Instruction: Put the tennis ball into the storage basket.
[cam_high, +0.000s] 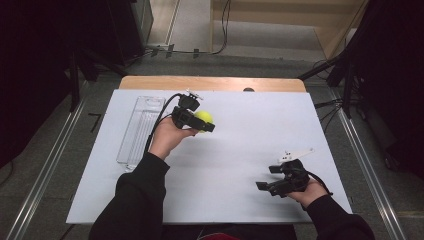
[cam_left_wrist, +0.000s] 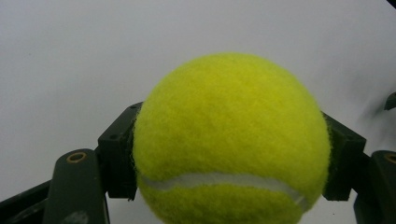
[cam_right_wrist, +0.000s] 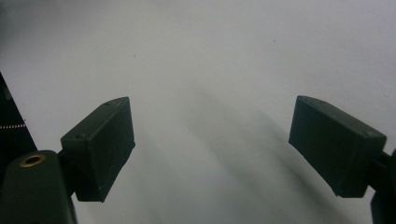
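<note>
A yellow-green tennis ball (cam_high: 204, 118) sits between the jaws of my left gripper (cam_high: 202, 121), over the white table sheet (cam_high: 240, 125) left of centre. In the left gripper view the tennis ball (cam_left_wrist: 231, 140) is pressed on both sides by the black pads (cam_left_wrist: 119, 156), so the left gripper (cam_left_wrist: 231, 158) is shut on it. My right gripper (cam_high: 268, 177) rests low near the table's front right, jaws wide apart. Its pads (cam_right_wrist: 100, 147) frame bare white sheet, with nothing between them around the right gripper's middle (cam_right_wrist: 215, 140).
A clear plastic tube-shaped container (cam_high: 140, 131) lies lengthwise on the left part of the sheet, beside the left hand. A wooden table edge (cam_high: 210, 83) shows at the back. Metal rails (cam_high: 45, 170) run along both sides on the floor.
</note>
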